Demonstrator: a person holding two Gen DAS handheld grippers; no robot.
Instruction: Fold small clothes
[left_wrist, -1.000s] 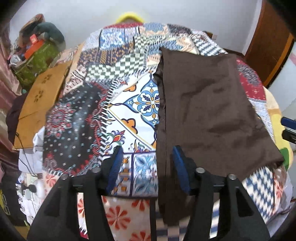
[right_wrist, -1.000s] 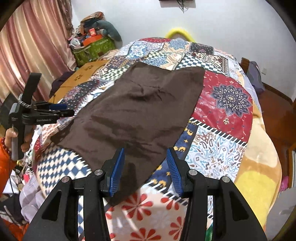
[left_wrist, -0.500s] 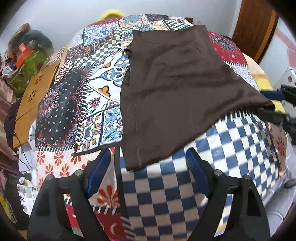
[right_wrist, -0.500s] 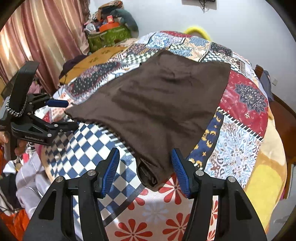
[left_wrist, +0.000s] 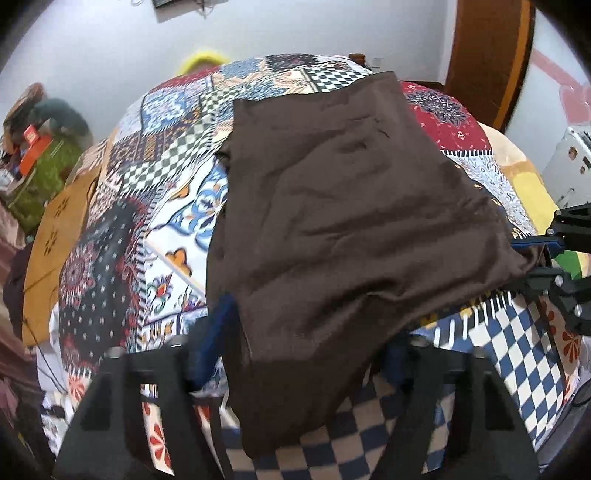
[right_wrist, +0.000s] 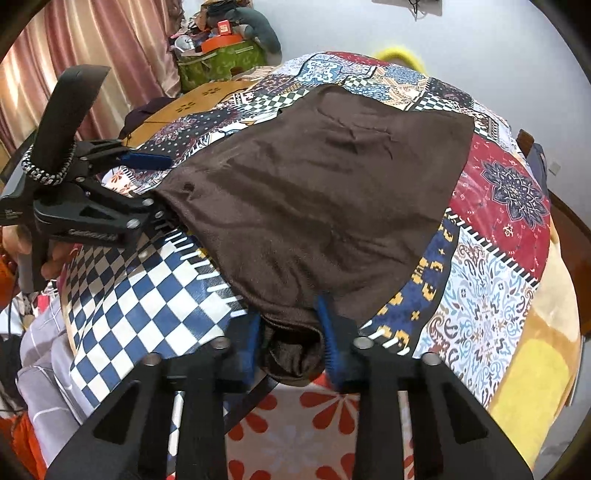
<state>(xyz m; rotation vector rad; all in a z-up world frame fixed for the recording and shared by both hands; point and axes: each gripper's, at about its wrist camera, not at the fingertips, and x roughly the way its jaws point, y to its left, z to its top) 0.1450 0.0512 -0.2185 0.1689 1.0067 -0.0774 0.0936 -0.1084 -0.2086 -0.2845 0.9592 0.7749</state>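
Brown garment (right_wrist: 314, 206) spread flat on patchwork bedspread (right_wrist: 491, 302), near hem bunched at bed's front edge. Right gripper (right_wrist: 291, 343) at 6 o'clock, jaws just closed, narrow, pads pinching bunched corner. Left gripper (right_wrist: 155, 184) at 9 o'clock, jaws just narrowing, half-wide around other corner; pad contact unclear. Green box (right_wrist: 221, 62) at 11 o'clock, curtain (right_wrist: 92, 48) beyond.

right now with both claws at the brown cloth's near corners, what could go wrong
The left claw, jaws just closing, has a corner of the brown cloth between them but not pinched: lifting now could drop that side. The right claw, also just closed, holds a bunched wad, so the fold may come out uneven.
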